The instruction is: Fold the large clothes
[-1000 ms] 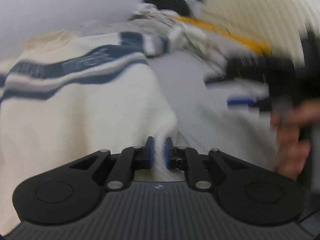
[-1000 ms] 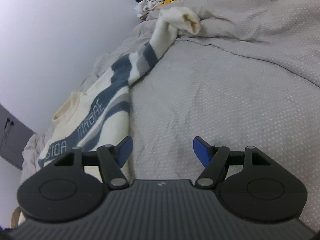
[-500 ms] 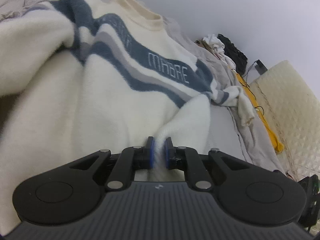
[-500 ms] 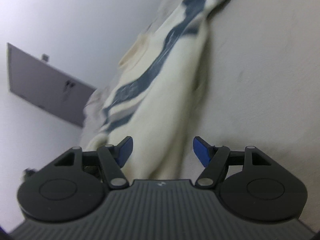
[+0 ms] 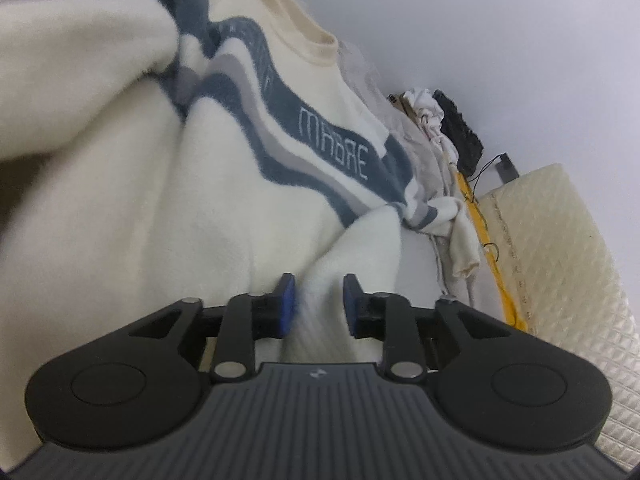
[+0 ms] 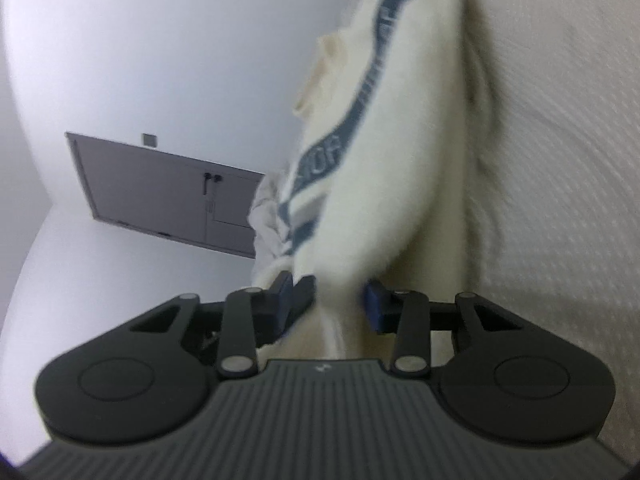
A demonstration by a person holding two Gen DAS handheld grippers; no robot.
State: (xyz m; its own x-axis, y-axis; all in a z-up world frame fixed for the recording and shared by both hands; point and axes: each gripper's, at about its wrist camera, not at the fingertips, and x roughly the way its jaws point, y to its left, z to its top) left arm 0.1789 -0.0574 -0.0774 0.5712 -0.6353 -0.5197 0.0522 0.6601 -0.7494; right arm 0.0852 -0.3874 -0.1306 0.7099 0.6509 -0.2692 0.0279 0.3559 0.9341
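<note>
Sweater [image 5: 168, 216] on bed [image 6: 560, 160], pillow [image 5: 560, 248] beside.

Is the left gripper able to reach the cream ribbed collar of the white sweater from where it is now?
Probably yes. The left gripper is open over a fold of the white sweater. Only flat sweater fabric lies between it and the cream ribbed collar.

Grey textured bed cover [image 6: 560, 160], cream sweater [image 5: 160, 208] with navy stripes spread on it
</note>
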